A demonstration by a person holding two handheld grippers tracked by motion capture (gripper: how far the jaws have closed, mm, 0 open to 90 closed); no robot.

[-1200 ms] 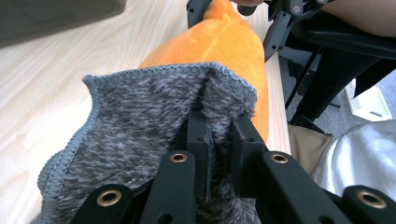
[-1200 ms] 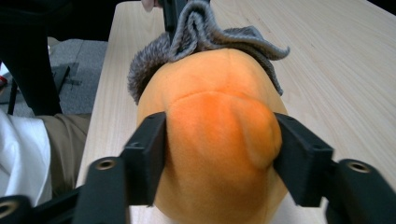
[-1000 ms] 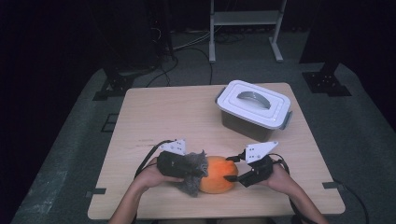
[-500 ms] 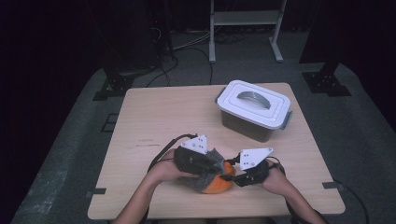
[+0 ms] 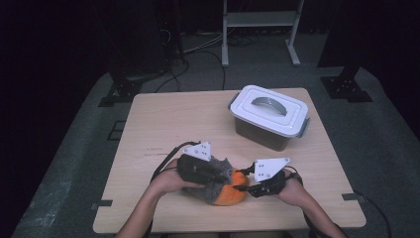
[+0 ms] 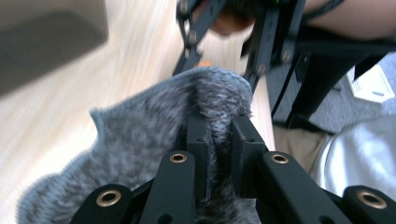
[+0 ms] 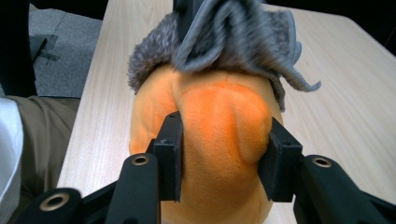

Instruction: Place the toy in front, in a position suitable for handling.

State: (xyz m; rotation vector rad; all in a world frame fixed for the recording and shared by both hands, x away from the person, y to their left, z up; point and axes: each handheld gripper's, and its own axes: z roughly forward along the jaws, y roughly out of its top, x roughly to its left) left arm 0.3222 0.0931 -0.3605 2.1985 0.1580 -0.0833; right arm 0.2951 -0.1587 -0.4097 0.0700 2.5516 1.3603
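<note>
An orange plush ball [image 5: 231, 197] lies near the table's front edge, with a grey fuzzy cloth [image 5: 214, 189] draped over its left and top. My left gripper [image 5: 220, 174] is shut on a pinched fold of the grey cloth [image 6: 140, 140], which bulges out ahead of the jaws [image 6: 219, 135]. My right gripper [image 5: 241, 186] comes in from the right. Its jaws have just been closing, and both pads now press into the sides of the orange plush [image 7: 219, 121], denting it. The grey cloth [image 7: 233, 42] hangs over the plush's far end.
A lidded plastic container [image 5: 270, 116] with a white lid and grey handle stands at the back right of the wooden table [image 5: 148, 124]. The person's forearms enter from the bottom. Dark floor with cables and stands surrounds the table.
The left gripper has risen and carried the grey cloth rightward, up over the orange plush. The right gripper's jaws have narrowed onto the plush.
</note>
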